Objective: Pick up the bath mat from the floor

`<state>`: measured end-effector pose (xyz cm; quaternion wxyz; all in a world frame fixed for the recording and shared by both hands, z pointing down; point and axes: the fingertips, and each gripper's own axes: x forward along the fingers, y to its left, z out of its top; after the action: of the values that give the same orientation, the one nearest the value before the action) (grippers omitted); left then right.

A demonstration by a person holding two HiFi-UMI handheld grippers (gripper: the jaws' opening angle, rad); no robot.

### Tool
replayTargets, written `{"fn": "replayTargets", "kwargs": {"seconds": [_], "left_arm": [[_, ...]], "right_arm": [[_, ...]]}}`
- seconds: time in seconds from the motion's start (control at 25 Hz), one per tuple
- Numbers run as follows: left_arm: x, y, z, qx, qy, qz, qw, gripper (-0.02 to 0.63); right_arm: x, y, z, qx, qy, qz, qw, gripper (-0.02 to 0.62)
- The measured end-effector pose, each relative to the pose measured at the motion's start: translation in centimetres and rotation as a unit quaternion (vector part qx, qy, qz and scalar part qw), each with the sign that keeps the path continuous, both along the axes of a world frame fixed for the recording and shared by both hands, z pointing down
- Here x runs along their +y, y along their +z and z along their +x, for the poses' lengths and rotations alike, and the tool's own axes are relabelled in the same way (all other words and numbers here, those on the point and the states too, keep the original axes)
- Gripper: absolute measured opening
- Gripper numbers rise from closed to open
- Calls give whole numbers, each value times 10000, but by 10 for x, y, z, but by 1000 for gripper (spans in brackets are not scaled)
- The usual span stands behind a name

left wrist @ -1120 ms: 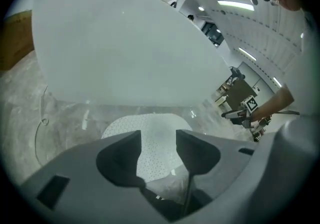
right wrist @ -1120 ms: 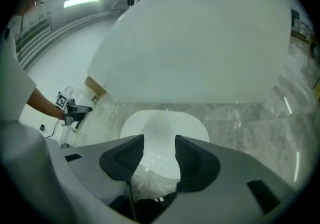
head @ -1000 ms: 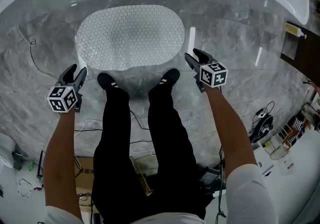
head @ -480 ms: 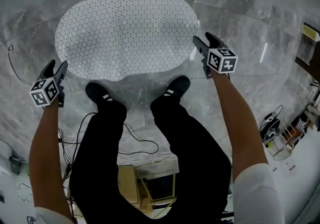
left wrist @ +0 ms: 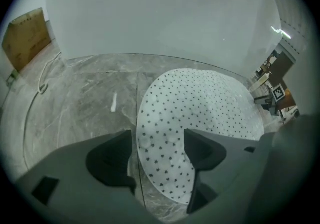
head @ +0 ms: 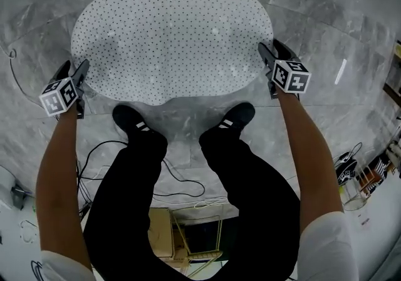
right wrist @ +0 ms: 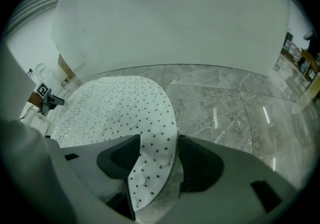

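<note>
**Both claws open at the mat's two ends**

Head view: bath mat (head: 169,38) lies flat on the grey marble floor (head: 326,35). It is a white oval, dotted all over with small dark marks. Left gripper (head: 79,74) sits at the mat's left end and right gripper (head: 270,54) at its right end, both tips down at the rim. The person's two black shoes (head: 128,116) stand just short of the mat's near edge.

Left gripper view: jaws stand wide apart with nothing pinched. The mat's rounded end lies on the floor in the gap. It runs under the right-hand jaw, and bare marble shows beside the other.

Right gripper view: jaws again well apart, not clamped. The mat's end reaches in between them, its rim close to the right-hand jaw. The dotted sheet spreads away to the left.
</note>
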<state>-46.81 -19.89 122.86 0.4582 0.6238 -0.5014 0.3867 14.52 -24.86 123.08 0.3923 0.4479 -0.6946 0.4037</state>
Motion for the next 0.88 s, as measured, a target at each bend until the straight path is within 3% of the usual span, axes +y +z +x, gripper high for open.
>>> {"fn": "replayTargets", "kwargs": {"seconds": [0.16,0.32,0.52,0.56,0.6,0.68,0.76,0.88], "left_arm": [[2,12,1,-37,99,-140,9998,324],[6,19,-3,-259,263,-406,9985,324],[6,19,-2,-351,96,-176,9992,324],[7,19,-1,-351,9,-126,9993,309],[8,17,0,-341,-88,-101,9993,289],[9,13,5,-237,-229,-115,9994,240],[9,9,18,-24,-253,-142,9996,65],[7,-2,30,278,-600,-118,9977,55]], "right_arm": [[-2,4,-1,390,100,101,9991,244],[-3,6,-3,478,326,84,9983,244],[2,5,-10,462,616,213,9968,202],[5,4,-17,366,536,150,9978,172],[7,2,-27,244,388,71,9989,86],[10,-1,-40,95,311,4,9995,83],[7,-6,-33,48,693,62,9976,83],[3,-23,-27,-66,976,121,9951,81]]}}
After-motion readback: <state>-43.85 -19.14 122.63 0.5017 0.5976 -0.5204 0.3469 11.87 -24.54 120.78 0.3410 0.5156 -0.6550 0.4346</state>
